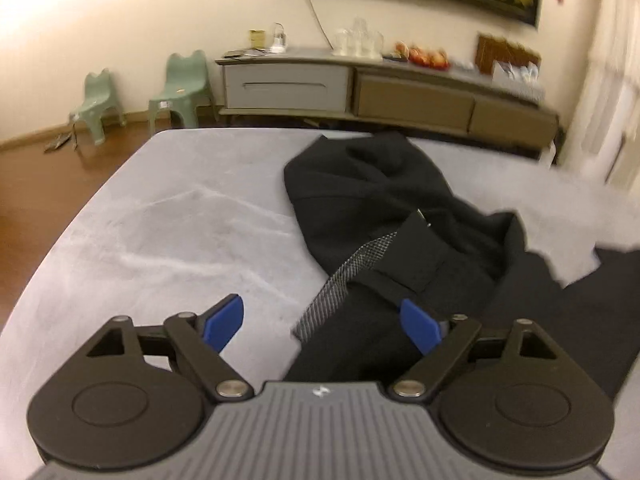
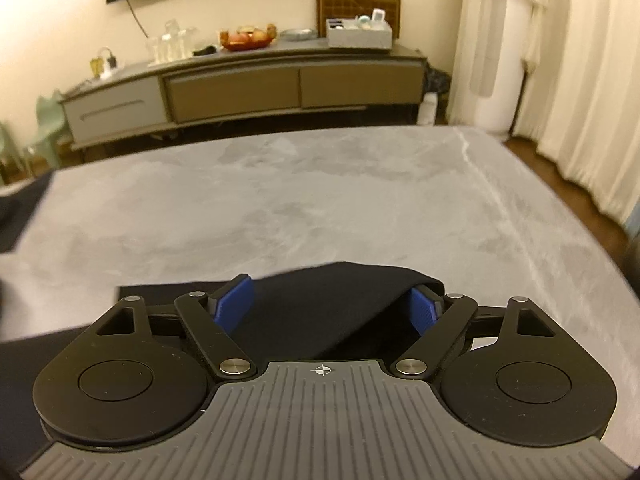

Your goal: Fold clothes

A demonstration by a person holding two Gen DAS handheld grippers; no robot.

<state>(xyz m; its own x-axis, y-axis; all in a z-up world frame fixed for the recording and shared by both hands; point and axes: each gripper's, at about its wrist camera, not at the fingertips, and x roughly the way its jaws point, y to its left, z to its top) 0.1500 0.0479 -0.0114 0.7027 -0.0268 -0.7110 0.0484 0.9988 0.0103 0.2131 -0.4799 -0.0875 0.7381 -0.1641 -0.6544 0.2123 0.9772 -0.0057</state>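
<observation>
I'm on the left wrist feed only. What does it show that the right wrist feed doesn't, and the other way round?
Left wrist only: the bulk of the crumpled black garment, its grey mesh lining, two green stools.

Right wrist only: white curtains, a flat black fabric edge between the open right gripper.

Both: the grey bed cover, the sideboard, a wall hanging. The left gripper is open too.

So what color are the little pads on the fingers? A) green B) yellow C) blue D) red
C: the pads on the left gripper and on the right gripper are blue, spread open over the black clothing.
</observation>
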